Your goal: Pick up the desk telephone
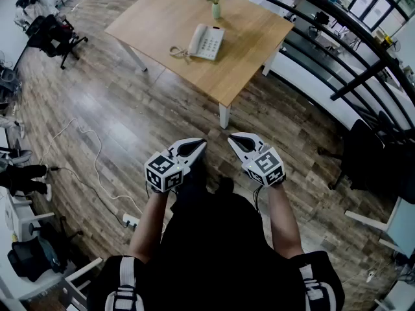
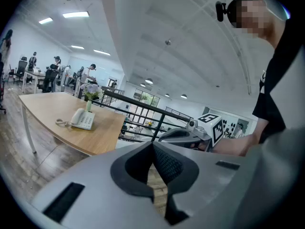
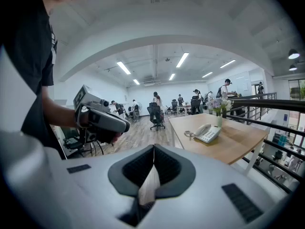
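Both grippers well short of the tabletop point(image 1: 249, 60). Left gripper point(image 1: 200, 144) and right gripper point(image 1: 233, 137): fingers together, nothing between them. Desk telephone point(image 1: 206, 42) lies near the tabletop's middle, flower vase point(image 1: 215, 6) at its far edge. Step up to the tabletop and open your fingers before reaching, probably taking the base by its long sides. Plank floor point(image 1: 130, 118) surrounds the tabletop; a dark railing point(image 1: 343, 54) runs beyond it.

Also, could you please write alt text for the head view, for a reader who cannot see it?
Seen from above, a person holds two shut, empty grippers, the left gripper and the right gripper, side by side over a wooden floor. Ahead stands a wooden table bearing a white desk telephone and a vase of flowers.
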Available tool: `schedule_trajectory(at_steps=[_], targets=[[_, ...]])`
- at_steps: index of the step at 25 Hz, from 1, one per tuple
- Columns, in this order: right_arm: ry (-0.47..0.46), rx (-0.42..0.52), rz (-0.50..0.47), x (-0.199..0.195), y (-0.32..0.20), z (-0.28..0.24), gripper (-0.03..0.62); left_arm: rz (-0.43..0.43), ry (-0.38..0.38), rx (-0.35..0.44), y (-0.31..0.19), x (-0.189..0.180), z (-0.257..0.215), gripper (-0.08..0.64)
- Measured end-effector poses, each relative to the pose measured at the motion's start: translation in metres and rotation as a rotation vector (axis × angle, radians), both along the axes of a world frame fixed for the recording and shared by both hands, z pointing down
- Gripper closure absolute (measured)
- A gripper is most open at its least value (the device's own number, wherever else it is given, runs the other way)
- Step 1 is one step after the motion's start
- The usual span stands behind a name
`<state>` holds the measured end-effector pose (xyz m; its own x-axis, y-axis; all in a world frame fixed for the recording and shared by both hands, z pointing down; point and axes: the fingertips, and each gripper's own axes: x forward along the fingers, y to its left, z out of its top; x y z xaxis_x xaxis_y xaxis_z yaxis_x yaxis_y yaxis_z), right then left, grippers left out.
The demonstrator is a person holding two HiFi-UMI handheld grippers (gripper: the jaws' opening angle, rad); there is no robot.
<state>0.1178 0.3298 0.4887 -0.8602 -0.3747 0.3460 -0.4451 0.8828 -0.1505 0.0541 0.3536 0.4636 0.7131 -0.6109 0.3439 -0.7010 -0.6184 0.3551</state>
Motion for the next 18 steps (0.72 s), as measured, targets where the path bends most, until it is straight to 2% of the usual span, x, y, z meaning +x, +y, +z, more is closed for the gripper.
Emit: schedule_trajectory(at_steps=[10,15,18], targets=[[0.041,-0.006,-0.005,0.003,-0.003,0.005,0.568,-0.001,0.005,0.022,-0.010,0.001,-0.007,0.538],[0.031,-0.032,-0.073,-0.010,0.006,0.003,0.568,0.001,0.002,0.017,-0.012,-0.006,-0.008,0.538],[0.053,-0.017,-0.084,-0.019,0.005,0.006,0.568,0.003,0.000,0.015,-0.017,-0.015,-0.005,0.538]])
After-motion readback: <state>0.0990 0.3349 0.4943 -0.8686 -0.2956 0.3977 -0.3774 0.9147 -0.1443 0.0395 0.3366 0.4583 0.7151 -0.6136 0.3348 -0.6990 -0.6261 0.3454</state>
